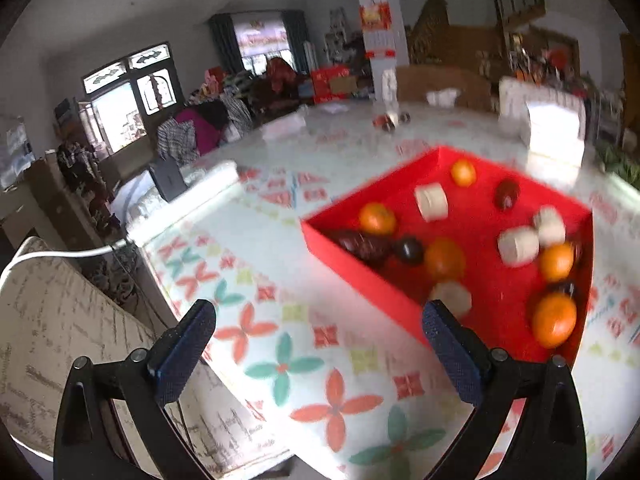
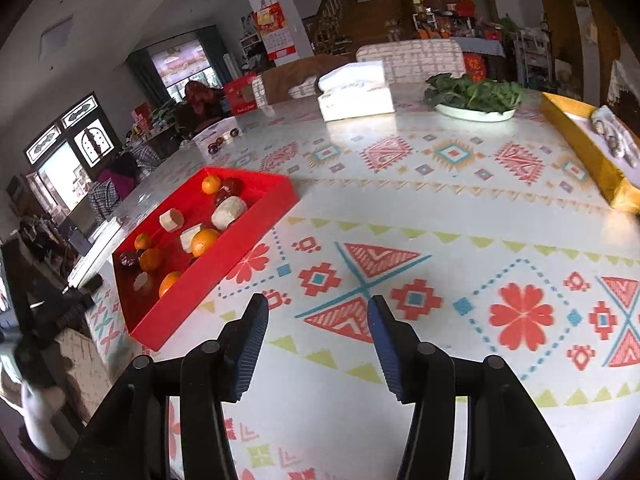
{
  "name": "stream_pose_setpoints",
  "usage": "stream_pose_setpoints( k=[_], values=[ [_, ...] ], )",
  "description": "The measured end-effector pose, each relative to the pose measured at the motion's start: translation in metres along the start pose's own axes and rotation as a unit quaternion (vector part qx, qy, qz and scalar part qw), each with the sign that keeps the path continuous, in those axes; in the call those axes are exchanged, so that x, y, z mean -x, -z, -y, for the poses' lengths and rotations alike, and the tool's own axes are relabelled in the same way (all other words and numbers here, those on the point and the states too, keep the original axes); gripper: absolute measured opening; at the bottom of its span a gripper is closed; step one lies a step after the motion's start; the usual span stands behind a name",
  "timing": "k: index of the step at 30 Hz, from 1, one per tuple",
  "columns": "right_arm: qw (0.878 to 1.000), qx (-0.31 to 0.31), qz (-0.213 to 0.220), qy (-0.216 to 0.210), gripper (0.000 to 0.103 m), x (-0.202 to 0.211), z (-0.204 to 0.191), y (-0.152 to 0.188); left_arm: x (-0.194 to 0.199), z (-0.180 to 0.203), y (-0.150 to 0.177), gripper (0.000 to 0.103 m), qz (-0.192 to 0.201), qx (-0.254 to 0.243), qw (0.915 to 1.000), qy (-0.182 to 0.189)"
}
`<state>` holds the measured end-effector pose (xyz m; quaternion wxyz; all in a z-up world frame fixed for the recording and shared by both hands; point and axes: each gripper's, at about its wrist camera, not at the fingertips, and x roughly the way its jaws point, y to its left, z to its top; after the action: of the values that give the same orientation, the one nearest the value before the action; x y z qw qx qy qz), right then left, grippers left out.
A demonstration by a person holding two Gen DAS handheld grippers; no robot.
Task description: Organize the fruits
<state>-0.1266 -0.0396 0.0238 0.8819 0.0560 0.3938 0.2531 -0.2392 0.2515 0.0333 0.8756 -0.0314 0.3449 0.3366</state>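
A red tray (image 1: pixel 352 268) sits on the patterned table and holds several oranges (image 1: pixel 554 320), dark red dates (image 1: pixel 506 194) and white cylindrical pieces (image 1: pixel 431 200). In the left wrist view my left gripper (image 1: pixel 320 320) is open and empty, hovering just left of the tray's near corner. In the right wrist view the same tray (image 2: pixel 256 232) lies to the left, with oranges (image 2: pixel 204 242) and white pieces (image 2: pixel 226 212) inside. My right gripper (image 2: pixel 318 316) is open and empty over bare tablecloth, right of the tray.
A tissue box (image 2: pixel 354 96), a plate of greens (image 2: pixel 474 98) and a yellow box (image 2: pixel 584 148) stand at the far side. A few loose dates (image 2: pixel 222 142) lie on the table beyond the tray. The table edge and a chair (image 1: pixel 60 320) are at left.
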Motion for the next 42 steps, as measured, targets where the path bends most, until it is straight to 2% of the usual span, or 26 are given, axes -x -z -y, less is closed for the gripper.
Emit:
stream_pose_setpoints(
  k=[1,3,8,11,15,18,21,24,26,29,31,33,35,38,42],
  values=[
    [1.0,0.002,-0.002,-0.001,0.056,-0.001,-0.002,0.0,-0.002,0.005,0.003,0.103,-0.008,-0.002,1.0,0.003],
    [1.0,0.006,-0.005,-0.004,0.056,-0.004,-0.005,0.001,0.001,0.011,0.006,0.103,0.001,0.002,1.0,-0.009],
    [1.0,-0.005,-0.009,-0.01,0.056,-0.007,-0.001,0.001,-0.002,0.024,0.001,0.103,-0.005,0.007,0.9997,0.025],
    [1.0,-0.004,-0.01,-0.01,0.056,-0.007,-0.002,0.002,0.002,0.035,0.0,0.103,0.0,-0.014,0.999,0.044],
    [1.0,-0.002,-0.007,-0.01,0.056,-0.004,0.001,0.001,0.014,0.028,-0.014,0.103,0.031,-0.019,0.9978,0.055],
    [1.0,-0.006,-0.001,-0.014,0.056,-0.001,0.004,0.0,0.015,0.019,-0.03,0.103,0.038,-0.006,0.9955,0.087],
    [1.0,-0.012,-0.003,-0.018,0.056,-0.003,0.006,-0.001,0.015,0.023,-0.044,0.103,0.025,0.005,0.9882,0.151],
    [1.0,-0.013,-0.01,-0.018,0.056,-0.007,0.007,0.001,0.01,0.044,-0.058,0.103,0.015,-0.006,0.9799,0.199],
    [1.0,-0.013,-0.012,-0.016,0.056,-0.008,0.007,0.002,0.004,0.065,-0.07,0.103,0.013,-0.027,0.9767,0.212],
    [1.0,-0.012,-0.011,-0.011,0.056,-0.006,0.008,0.002,-0.015,0.097,-0.087,0.103,0.004,-0.057,0.9778,0.202],
    [1.0,-0.012,-0.006,-0.009,0.056,-0.002,0.01,0.001,-0.037,0.118,-0.096,0.103,-0.024,-0.072,0.9782,0.193],
    [1.0,-0.012,-0.002,-0.008,0.056,0.001,0.012,0.0,-0.053,0.135,-0.098,0.103,-0.045,-0.092,0.9781,0.181],
    [1.0,-0.014,0.001,-0.007,0.056,0.003,0.014,-0.002,-0.061,0.154,-0.091,0.103,-0.047,-0.133,0.977,0.16],
    [1.0,-0.017,0.0,-0.007,0.056,0.002,0.018,-0.004,-0.055,0.162,-0.086,0.103,-0.026,-0.171,0.9763,0.13],
    [1.0,-0.02,-0.005,-0.01,0.056,-0.002,0.019,-0.004,-0.059,0.145,-0.09,0.103,-0.03,-0.204,0.977,0.053]
  ],
)
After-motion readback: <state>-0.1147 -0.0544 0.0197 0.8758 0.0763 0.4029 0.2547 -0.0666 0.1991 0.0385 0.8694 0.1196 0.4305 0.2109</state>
